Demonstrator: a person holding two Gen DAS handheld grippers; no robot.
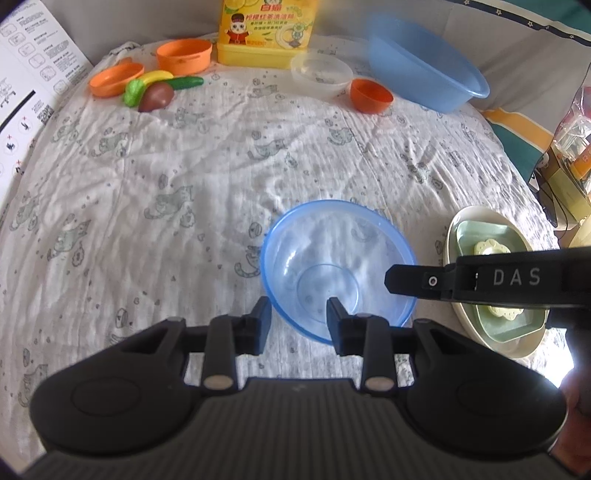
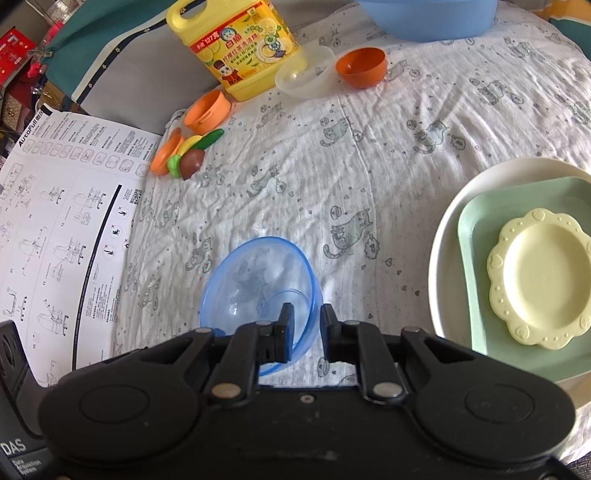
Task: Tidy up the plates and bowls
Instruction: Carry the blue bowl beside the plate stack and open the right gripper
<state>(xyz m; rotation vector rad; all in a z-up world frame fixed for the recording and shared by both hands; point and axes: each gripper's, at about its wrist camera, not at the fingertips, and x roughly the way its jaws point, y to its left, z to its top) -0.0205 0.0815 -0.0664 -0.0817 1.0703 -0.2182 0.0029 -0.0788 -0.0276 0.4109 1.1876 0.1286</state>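
My right gripper (image 1: 397, 278) crosses the plate stack (image 1: 458, 225) in the left view, hiding the middle of the green tray (image 1: 469, 230) and most of the yellow dish (image 1: 487, 246). Right view cuts the stack off at the frame edge. My own bodies hide the blue bowl's (image 2: 243, 273) near rim in both views. Basin (image 2: 424, 22) top cropped in the right view, blurred in the left. Detergent jug (image 1: 264, 33) top cropped in the left view. Manual (image 2: 55, 206) print too small to read. Bags (image 1: 576, 144) at the far right of the left view: contents unclear.
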